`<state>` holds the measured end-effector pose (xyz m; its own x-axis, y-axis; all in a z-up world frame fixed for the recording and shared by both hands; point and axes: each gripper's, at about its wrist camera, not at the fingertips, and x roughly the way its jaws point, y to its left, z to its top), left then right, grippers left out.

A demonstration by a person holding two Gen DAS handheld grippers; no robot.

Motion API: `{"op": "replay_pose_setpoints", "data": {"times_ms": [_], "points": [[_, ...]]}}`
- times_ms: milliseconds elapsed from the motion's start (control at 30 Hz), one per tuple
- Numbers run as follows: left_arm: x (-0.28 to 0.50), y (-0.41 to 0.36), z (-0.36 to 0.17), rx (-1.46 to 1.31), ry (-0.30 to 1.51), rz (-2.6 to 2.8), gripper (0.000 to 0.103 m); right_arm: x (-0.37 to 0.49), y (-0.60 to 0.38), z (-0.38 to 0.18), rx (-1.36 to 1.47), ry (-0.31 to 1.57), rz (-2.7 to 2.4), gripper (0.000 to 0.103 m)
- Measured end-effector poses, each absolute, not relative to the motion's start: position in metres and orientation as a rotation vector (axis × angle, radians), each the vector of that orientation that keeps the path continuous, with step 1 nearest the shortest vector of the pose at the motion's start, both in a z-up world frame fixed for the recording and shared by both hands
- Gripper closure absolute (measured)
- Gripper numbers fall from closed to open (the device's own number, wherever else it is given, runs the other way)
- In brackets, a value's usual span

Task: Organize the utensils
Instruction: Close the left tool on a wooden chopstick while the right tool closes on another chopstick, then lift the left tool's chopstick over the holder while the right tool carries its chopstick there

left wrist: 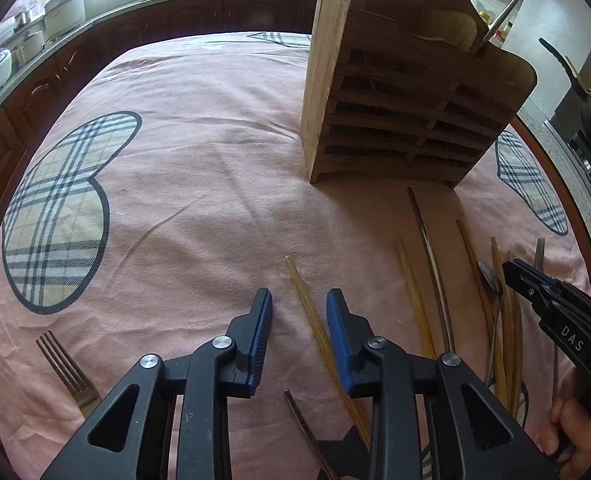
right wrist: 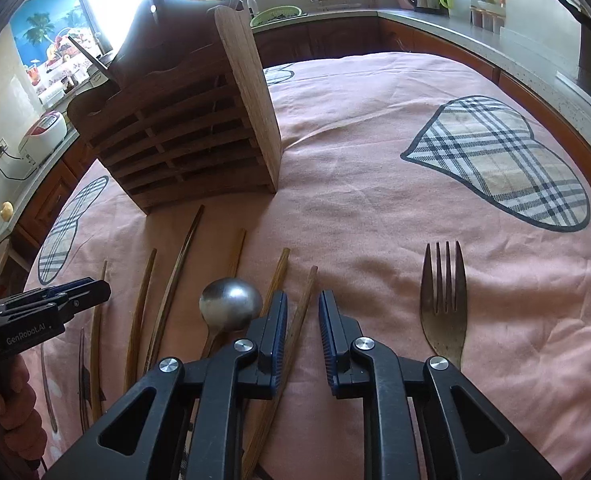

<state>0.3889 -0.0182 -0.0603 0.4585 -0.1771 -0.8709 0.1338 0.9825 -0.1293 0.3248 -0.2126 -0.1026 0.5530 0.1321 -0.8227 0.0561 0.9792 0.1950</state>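
Both grippers were open and empty: left gripper (left wrist: 299, 300) straddled a pale chopstick (left wrist: 315, 320), right gripper (right wrist: 302, 304) a brown chopstick (right wrist: 299, 320) beside the spoon (right wrist: 230, 304). Risk: thin sticks rolling, possibly snagging cloth; wooden holder (left wrist: 395, 92) stood behind.

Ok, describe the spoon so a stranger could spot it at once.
Start at the wooden rack standing on the pink cloth. In front of it lies a row of chopsticks; the spoon lies among them, just left of the right gripper. It is the only round, silvery bowl among thin brown sticks.
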Motion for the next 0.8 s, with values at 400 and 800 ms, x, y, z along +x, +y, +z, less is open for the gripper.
{"op": "replay_pose_setpoints", "data": {"times_ms": [400, 800], "points": [[0.382, -0.020, -0.058, -0.080, 1.051, -0.242, 0.097, 0.328, -0.217, -0.100, 0.244, 0.955, 0.056, 0.097], [0.320, 0.021, 0.021, -0.203, 0.894, -0.318, 0.099, 0.286, -0.226, -0.031, 0.317, 0.790, 0.117, 0.099]]}}
